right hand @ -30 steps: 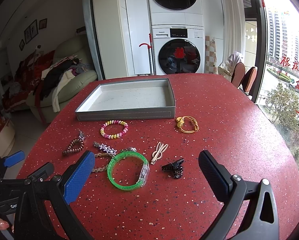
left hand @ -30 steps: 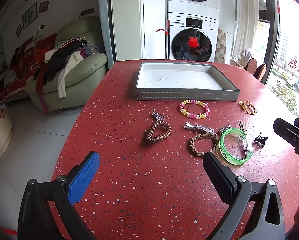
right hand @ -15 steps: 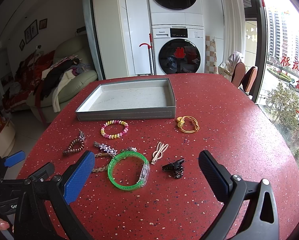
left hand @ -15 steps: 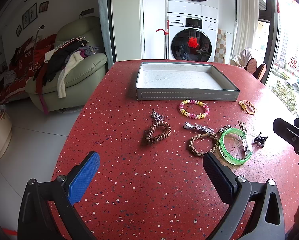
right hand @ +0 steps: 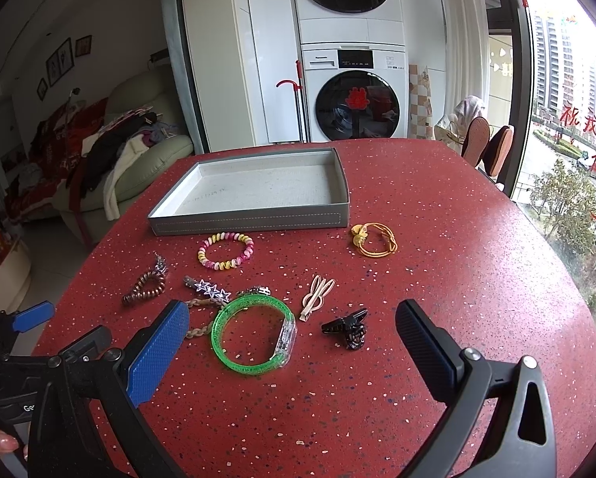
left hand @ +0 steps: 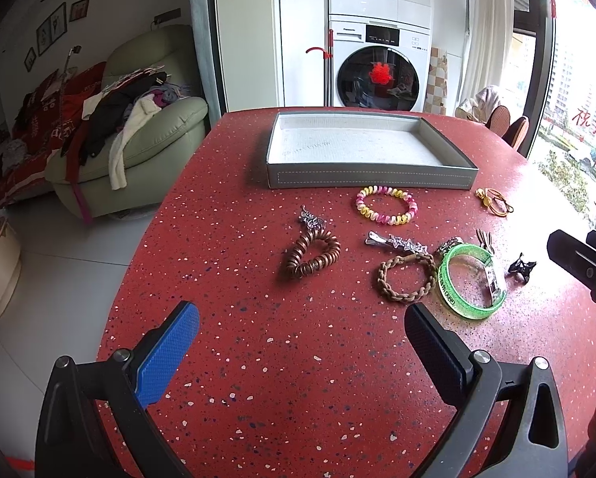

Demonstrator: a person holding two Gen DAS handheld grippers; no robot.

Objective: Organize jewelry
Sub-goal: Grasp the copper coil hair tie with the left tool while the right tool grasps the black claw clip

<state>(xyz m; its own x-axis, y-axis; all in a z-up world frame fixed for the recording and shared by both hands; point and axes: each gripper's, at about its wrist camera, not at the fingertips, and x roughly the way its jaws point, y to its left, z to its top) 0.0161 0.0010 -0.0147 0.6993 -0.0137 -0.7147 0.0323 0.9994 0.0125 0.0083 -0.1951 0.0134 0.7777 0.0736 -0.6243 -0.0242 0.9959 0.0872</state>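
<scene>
An empty grey tray (left hand: 371, 178) (right hand: 250, 223) stands at the far side of the red table. In front of it lie a pink-yellow bead bracelet (left hand: 386, 204) (right hand: 225, 251), a brown coil bracelet (left hand: 311, 257) (right hand: 144, 286), a star hair clip (left hand: 397, 242) (right hand: 207, 288), a braided bracelet (left hand: 407, 278), a green bangle (left hand: 471, 281) (right hand: 253, 334), a black claw clip (right hand: 347, 327) (left hand: 520, 267), a beige clip (right hand: 317, 296) and a yellow hair tie (right hand: 374, 239) (left hand: 493, 201). My left gripper (left hand: 301, 342) is open and empty, short of the coil bracelet. My right gripper (right hand: 294, 342) is open and empty, just before the green bangle.
The table's left edge (left hand: 138, 247) drops to a tiled floor. A green armchair (left hand: 138, 135) piled with clothes stands at the left. Stacked washing machines (left hand: 377, 59) stand behind the table. Chairs (right hand: 489, 147) and a window are at the right.
</scene>
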